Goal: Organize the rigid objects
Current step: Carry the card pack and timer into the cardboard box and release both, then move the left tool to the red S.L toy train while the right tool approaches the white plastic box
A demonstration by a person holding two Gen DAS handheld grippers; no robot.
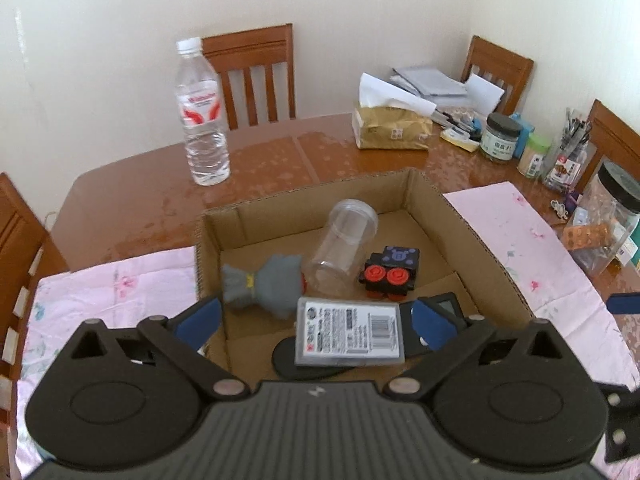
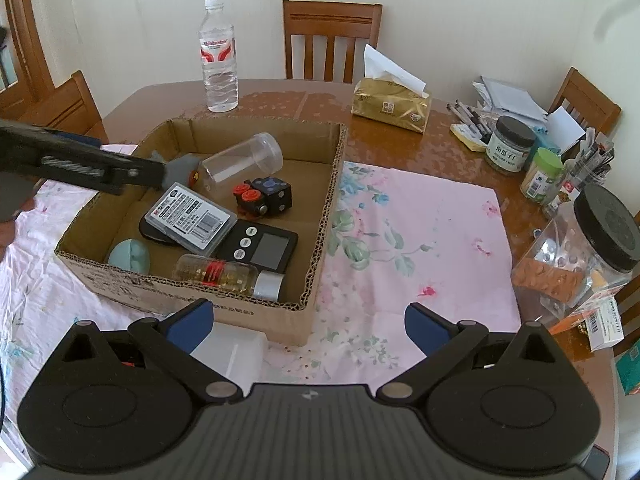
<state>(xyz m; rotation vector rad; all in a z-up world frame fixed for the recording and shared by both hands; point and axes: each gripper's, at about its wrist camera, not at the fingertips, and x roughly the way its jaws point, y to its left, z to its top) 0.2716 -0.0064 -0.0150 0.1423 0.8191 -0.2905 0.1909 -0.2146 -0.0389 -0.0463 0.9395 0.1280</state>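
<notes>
Rigid objects, among them a clear jar (image 1: 344, 248) and a labelled card case (image 1: 349, 332), are gathered in the cardboard box (image 2: 320, 216) mid-bench, so both grippers' fingers (image 1: 200, 318) (image 2: 424, 326) are held wide open and empty, the left above it.
</notes>
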